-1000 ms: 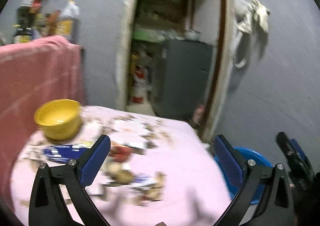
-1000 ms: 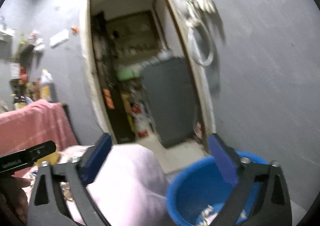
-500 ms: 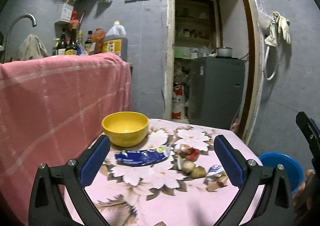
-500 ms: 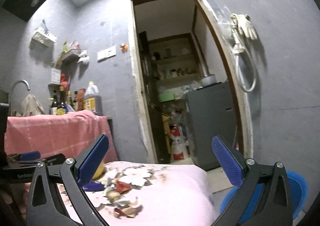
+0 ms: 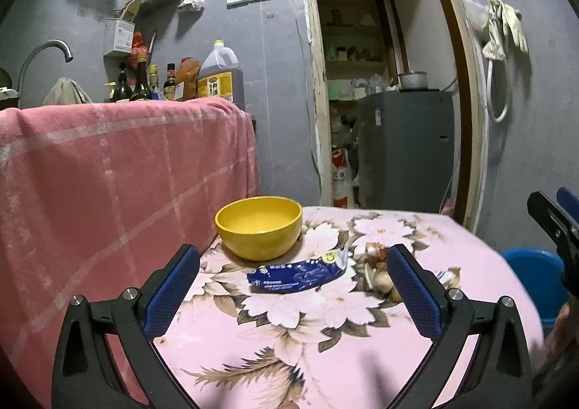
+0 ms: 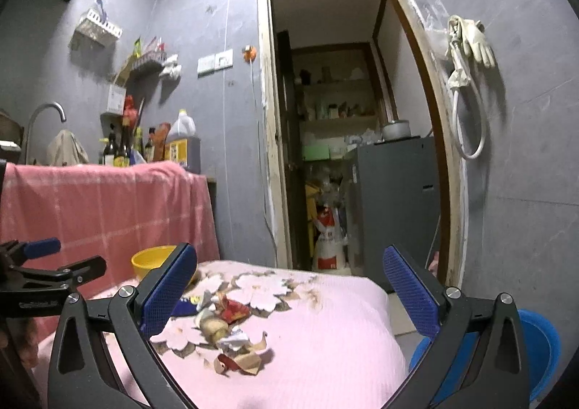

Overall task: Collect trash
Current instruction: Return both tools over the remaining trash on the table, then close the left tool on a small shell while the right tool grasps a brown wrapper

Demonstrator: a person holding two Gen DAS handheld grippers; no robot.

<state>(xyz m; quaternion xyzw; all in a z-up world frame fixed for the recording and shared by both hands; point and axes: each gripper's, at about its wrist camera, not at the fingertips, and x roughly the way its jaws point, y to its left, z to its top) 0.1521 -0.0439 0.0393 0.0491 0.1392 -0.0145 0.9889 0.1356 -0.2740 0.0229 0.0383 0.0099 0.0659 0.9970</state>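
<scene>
the left gripper [image 5: 293,286] is hovering with its fingers spread wide and empty over the flowered pink counter [image 5: 325,344], where a blue wrapper [image 5: 296,273] is lying just in front of a yellow bowl [image 5: 258,226]. the right gripper [image 6: 289,295] is likewise gaping and holding nothing, with a heap of trash scraps [image 6: 228,329] lying on the counter between its fingers, while a blue bucket [image 6: 539,347] is sitting on the floor beside the counter's right edge.
</scene>
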